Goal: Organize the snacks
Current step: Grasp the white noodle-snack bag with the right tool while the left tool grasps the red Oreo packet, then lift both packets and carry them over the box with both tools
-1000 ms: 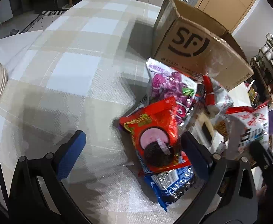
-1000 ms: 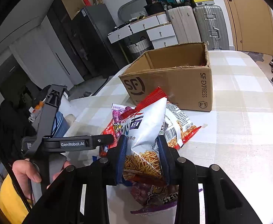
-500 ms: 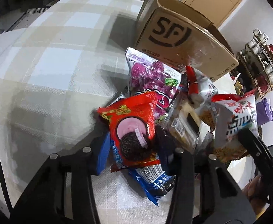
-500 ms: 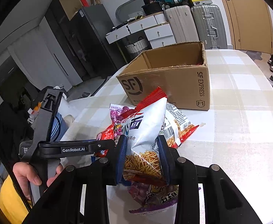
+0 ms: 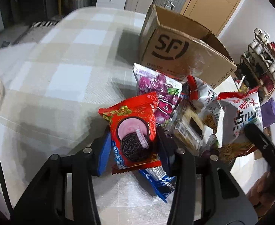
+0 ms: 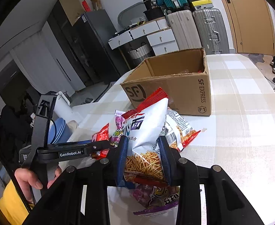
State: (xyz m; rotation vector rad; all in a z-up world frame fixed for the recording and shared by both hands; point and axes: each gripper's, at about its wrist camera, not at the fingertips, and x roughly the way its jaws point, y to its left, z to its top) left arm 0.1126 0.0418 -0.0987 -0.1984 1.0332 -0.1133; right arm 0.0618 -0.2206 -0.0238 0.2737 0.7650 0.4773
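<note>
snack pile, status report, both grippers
Left gripper just closed on red cookie pack. Right gripper shut on white noodle bag. Cardboard box open, path clear.

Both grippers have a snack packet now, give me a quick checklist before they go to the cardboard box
1. Left gripper closed on the red cookie packet: ok, its jaws have just closed.
2. Right gripper clamped on the white noodle snack bag: ok.
3. Cardboard box open on top: ok.
4. Room left inside the box: cannot tell, its floor is mostly hidden.
5. Red packet free of the blue packet beneath: cannot tell.
6. Grape candy bag lies between packets and box: not ok.
</note>
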